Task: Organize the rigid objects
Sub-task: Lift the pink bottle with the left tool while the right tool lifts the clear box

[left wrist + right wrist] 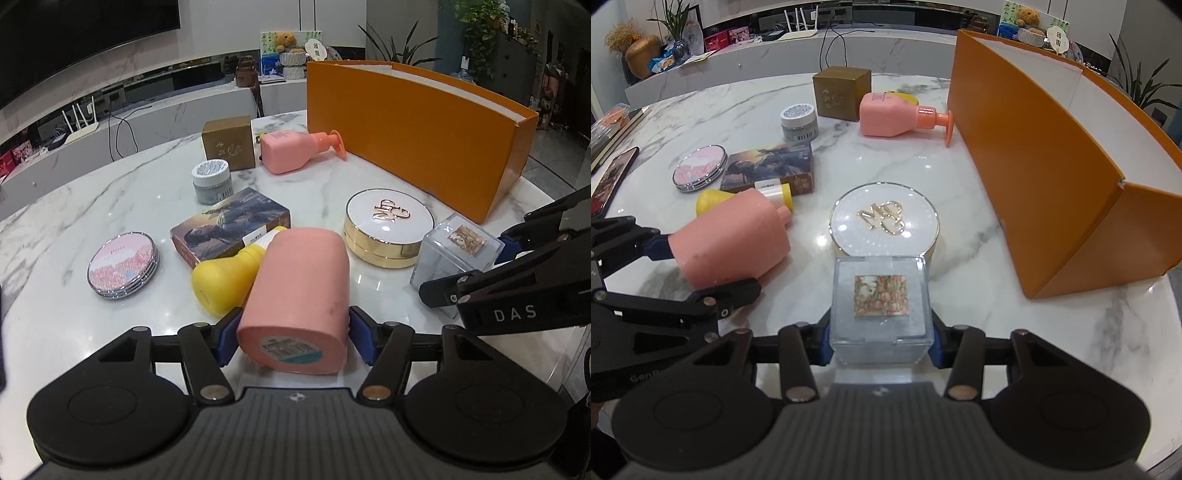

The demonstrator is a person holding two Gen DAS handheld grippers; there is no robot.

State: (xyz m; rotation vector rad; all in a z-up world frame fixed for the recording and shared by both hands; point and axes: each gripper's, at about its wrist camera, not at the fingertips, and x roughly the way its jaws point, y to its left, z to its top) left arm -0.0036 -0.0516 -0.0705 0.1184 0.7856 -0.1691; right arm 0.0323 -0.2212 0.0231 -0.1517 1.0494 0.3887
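My left gripper (293,338) is shut on a capless pink bottle (297,295), gripped at its base and lying tilted over the marble table; the bottle shows in the right wrist view (733,240). My right gripper (881,341) is shut on a clear cube box (881,299) with a floral sticker; the box also shows in the left wrist view (456,254). A large orange box (413,133) stands open at the back right, also visible in the right wrist view (1052,155).
On the table: a yellow bottle (225,277), a picture box (229,225), a round pink compact (123,264), a grey jar (212,181), a gold cube box (229,142), a pink pump bottle (291,149), a white-gold compact (388,227). A phone (613,177) lies at the left edge.
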